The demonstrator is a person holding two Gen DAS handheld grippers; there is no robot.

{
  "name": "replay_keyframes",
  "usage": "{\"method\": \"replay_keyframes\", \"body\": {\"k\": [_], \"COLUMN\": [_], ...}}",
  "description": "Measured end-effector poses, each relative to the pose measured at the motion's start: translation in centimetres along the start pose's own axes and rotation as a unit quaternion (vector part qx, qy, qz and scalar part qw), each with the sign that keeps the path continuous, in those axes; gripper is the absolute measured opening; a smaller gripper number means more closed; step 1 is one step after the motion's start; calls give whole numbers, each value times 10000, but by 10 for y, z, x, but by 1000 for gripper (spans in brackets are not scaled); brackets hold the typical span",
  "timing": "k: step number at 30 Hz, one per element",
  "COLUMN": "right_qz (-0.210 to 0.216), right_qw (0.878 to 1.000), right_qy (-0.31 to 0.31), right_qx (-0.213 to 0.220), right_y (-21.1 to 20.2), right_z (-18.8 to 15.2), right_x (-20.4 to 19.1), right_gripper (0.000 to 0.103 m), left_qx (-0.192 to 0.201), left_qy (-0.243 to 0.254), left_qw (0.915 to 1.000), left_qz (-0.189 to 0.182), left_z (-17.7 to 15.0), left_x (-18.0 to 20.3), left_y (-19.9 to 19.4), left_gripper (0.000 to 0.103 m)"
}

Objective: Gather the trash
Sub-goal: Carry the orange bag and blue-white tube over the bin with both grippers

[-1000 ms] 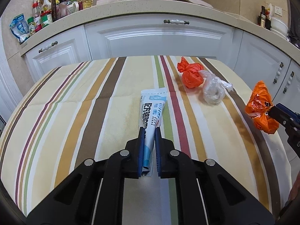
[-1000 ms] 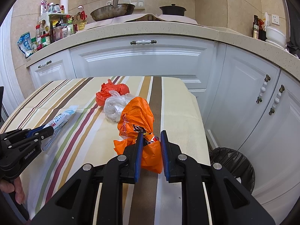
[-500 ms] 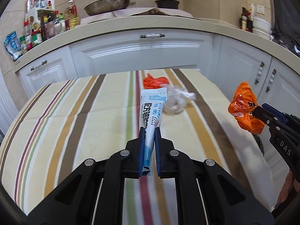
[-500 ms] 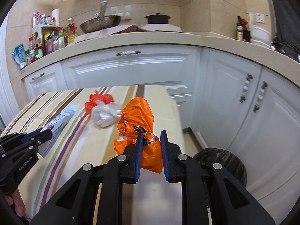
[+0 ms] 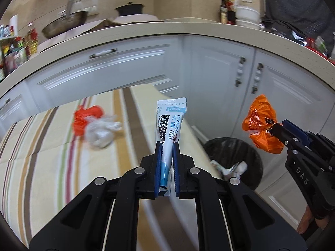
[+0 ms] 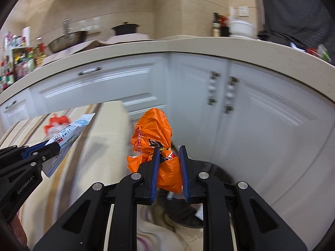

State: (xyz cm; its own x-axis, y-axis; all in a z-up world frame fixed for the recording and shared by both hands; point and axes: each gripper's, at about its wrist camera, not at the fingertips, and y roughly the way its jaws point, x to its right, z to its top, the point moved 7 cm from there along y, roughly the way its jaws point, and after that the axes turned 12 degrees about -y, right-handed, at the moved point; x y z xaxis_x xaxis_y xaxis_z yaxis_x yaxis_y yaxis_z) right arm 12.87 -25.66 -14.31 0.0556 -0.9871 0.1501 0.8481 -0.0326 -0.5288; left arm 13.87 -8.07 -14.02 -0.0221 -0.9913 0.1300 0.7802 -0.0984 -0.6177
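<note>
Both views are evenly and softly lit, bright enough, with no hard shadows. Fisheye distortion bends the countertop edge point(image 5: 146, 33) into an arc, and black vignette fills the corners. Motion blur smears the striped tablecloth point(image 5: 52, 156), the cabinet handles point(image 6: 213, 90) and the bottles at the left edge. The black gripper bodies stay sharp.

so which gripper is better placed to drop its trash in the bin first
Right, probably. The right gripper, shut on the knotted orange plastic bag, has the black-lined bin directly beneath it. The left gripper, holding the white-and-blue sachet, is over the striped table's edge.
</note>
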Motion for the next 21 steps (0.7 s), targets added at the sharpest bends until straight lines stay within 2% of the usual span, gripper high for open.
{"method": "replay_keyframes", "body": {"k": [4,10,21], "right_qz": [-337,-615,-799], "right_qw": [9993,9973,9946], "right_qy": [176,362,593], "right_qx": [-65,-176,-296], "right_y": [6,20,49], "right_z": [-9,-22,-40], "right_x": [36,75,112], "right_gripper": [20,20,20], "left_qx": [-44,-273,-606], "left_qy": [214,432,526], "left_qw": [9995,9979,9955], "left_qz": [-211,-401,-500], "left_z": [-3,-12,-22], "left_x": [44,93,139], "left_y": [16,41,81], "left_gripper": [10,10,10]}}
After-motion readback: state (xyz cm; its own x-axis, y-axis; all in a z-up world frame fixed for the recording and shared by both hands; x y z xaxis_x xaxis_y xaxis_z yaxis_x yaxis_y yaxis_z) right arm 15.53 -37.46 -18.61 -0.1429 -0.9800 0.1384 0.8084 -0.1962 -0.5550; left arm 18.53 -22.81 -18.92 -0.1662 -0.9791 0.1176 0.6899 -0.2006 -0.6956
